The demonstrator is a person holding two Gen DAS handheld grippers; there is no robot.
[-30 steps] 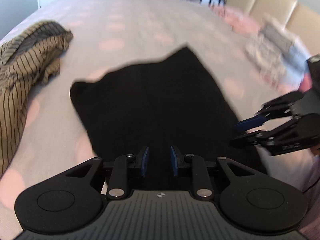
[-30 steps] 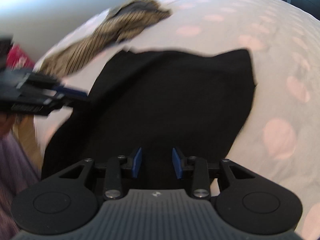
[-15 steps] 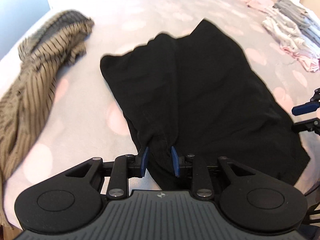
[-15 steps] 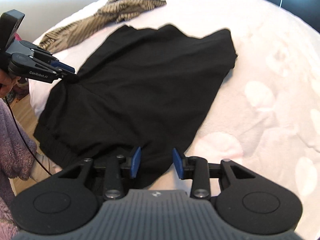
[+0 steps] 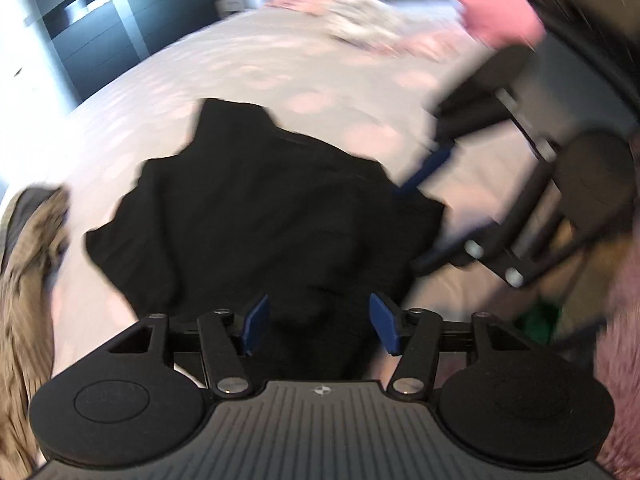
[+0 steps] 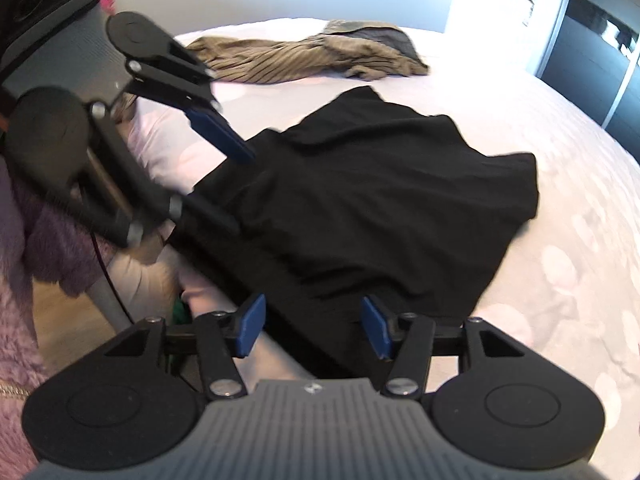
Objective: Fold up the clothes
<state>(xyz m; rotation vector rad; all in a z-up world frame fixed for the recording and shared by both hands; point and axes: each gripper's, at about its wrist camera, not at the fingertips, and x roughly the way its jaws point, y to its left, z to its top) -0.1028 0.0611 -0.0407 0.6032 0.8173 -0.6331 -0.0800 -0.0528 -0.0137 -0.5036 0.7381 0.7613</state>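
A black garment (image 5: 260, 220) (image 6: 380, 208) lies rumpled on the bed, its near part reaching the bed's edge. My left gripper (image 5: 320, 328) is open just above that near part, with nothing between its blue pads (image 5: 256, 328). My right gripper (image 6: 314, 320) is open too, over the garment's near edge. Each gripper shows in the other's view: the right gripper (image 5: 408, 228) at the garment's right side, the left gripper (image 6: 240, 190) at its left side, both spread wide. The left wrist view is blurred.
A brown striped garment (image 6: 312, 60) (image 5: 24, 260) lies crumpled at the bed's far left. The bed sheet (image 6: 580, 240) is pale with pink dots. A blurred clothes pile (image 5: 380, 20) sits at the back. A fuzzy purple sleeve (image 6: 24, 280) and floor lie beside the bed's edge.
Both grippers have gone from narrow to wide open and let go of the black garment. The garment now lies more bunched, and both grippers have swung in toward each other.
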